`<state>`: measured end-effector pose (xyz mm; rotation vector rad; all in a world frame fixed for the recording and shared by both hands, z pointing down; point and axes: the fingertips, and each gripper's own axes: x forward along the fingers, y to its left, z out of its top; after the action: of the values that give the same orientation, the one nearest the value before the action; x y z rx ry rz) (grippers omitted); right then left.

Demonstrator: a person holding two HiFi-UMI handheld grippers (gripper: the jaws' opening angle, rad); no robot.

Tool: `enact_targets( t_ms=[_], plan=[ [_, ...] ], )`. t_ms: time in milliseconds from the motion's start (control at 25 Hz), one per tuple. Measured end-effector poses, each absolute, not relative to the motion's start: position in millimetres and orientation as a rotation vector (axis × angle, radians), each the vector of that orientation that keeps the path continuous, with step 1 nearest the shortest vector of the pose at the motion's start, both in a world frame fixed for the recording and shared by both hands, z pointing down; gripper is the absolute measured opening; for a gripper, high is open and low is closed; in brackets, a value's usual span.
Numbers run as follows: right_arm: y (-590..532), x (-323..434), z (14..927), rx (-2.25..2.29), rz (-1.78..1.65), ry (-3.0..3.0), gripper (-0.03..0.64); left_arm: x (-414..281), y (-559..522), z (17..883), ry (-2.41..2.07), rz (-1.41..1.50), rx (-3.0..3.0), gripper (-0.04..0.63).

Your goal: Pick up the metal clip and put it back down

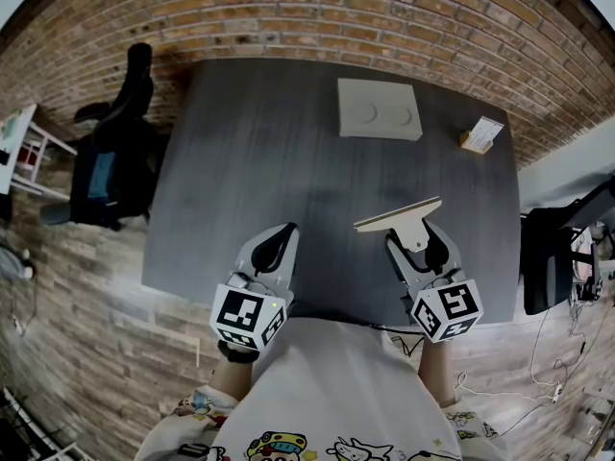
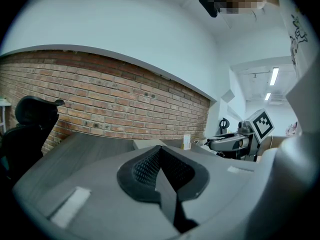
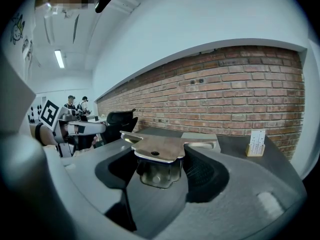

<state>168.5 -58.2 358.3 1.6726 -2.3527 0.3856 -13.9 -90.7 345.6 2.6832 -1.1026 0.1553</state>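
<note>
As R tongs (image 3: 162, 170) clamp, clip (image 3: 159, 146) protrudes.

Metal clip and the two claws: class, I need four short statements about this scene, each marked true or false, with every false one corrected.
1. The right claw is closed on the metal clip. True.
2. The left claw is wide open. False: its jaws are shut together with nothing between them.
3. A flat pale box lies on the far side of the table, towards the brick wall. True.
4. The small card stand sits at the table's near left corner. False: in the head view it is at the far right corner.
</note>
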Motion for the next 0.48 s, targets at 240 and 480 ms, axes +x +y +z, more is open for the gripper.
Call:
enact_targets(
  t_ms=[240, 480],
  plan=[
    [-60, 167, 361, 1.659, 0.382, -2.350, 0.284, -15, -91, 346, -1.101, 0.164, 2.681, 0.000],
    [-62, 164, 369, 1.626, 0.409, -2.346, 0.284, -16, -89, 351, -1.094, 0.188, 2.665, 0.000]
  ],
)
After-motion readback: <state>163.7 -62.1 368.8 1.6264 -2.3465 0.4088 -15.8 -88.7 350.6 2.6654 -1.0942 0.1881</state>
